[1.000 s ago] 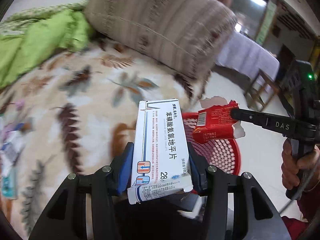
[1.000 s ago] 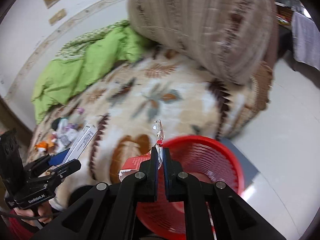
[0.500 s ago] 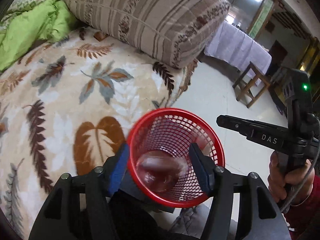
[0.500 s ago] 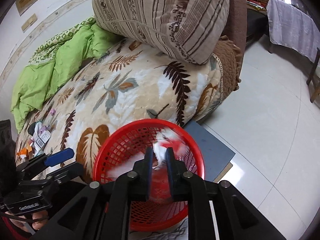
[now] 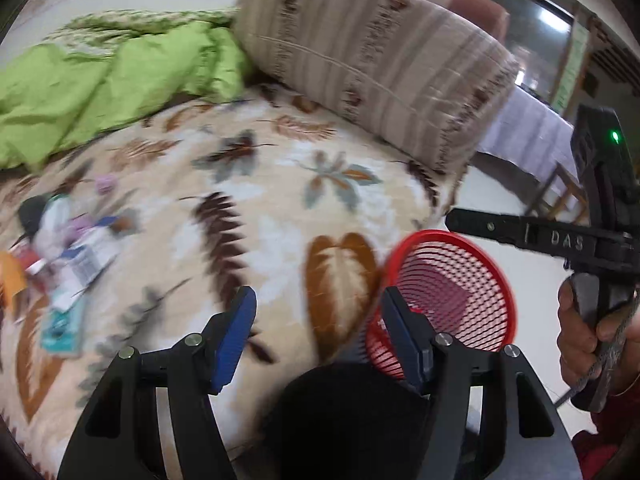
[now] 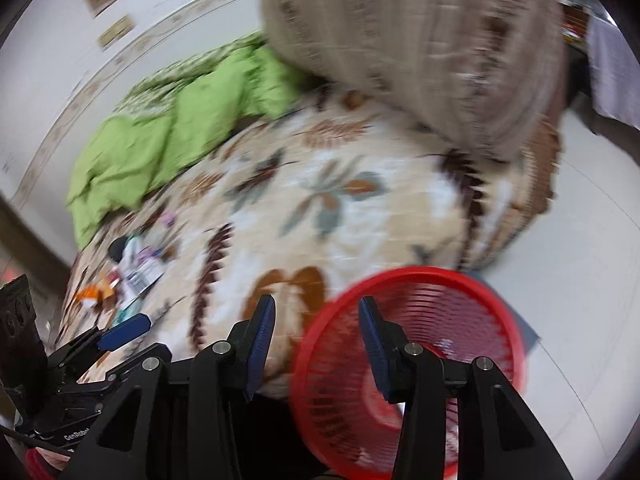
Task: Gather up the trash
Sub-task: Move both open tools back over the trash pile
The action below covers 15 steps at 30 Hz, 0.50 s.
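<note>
Bed fills most of both views, and a litter pile lies at its left edge, well apart from the red basket at lower right. Basket holds some scraps, blurred. So part of the trash seems binned; the pile is left, by my reading. Left gripper and right gripper are both opening, nothing between the jaws of either.
</note>
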{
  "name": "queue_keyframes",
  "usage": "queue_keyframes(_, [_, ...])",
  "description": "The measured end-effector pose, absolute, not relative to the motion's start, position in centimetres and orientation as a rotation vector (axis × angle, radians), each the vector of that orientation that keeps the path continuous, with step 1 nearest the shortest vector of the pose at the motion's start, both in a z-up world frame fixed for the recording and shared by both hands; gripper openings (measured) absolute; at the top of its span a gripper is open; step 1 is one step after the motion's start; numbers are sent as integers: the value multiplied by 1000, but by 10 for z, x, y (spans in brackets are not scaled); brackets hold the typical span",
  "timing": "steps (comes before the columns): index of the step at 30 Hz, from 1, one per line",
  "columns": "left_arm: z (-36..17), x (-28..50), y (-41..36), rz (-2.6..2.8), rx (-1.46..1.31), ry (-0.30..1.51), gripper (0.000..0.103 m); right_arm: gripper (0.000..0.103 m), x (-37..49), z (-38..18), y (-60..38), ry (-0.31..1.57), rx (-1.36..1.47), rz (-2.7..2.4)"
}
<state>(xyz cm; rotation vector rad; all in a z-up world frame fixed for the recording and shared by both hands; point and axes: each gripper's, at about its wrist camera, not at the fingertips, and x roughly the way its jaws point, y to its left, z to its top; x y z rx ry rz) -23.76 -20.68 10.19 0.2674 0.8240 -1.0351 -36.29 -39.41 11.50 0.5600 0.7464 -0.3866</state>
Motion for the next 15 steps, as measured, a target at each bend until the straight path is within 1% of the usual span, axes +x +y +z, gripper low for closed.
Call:
queue_keyframes(6, [93, -206, -144, -880, 212, 832, 67, 47, -300, 115, -350, 754, 509, -257])
queue_keyframes(8, [89, -191, -120, -813, 188, 833, 67, 52, -278, 111, -334, 756, 489, -216])
queue_keyframes(11, [82, -174, -92, -722, 170, 834, 69, 53, -247, 100, -314, 785, 468, -191])
queue_keyframes(15, [73, -148, -60, -587, 145, 823, 75, 53, -208, 85, -287, 817, 437, -164])
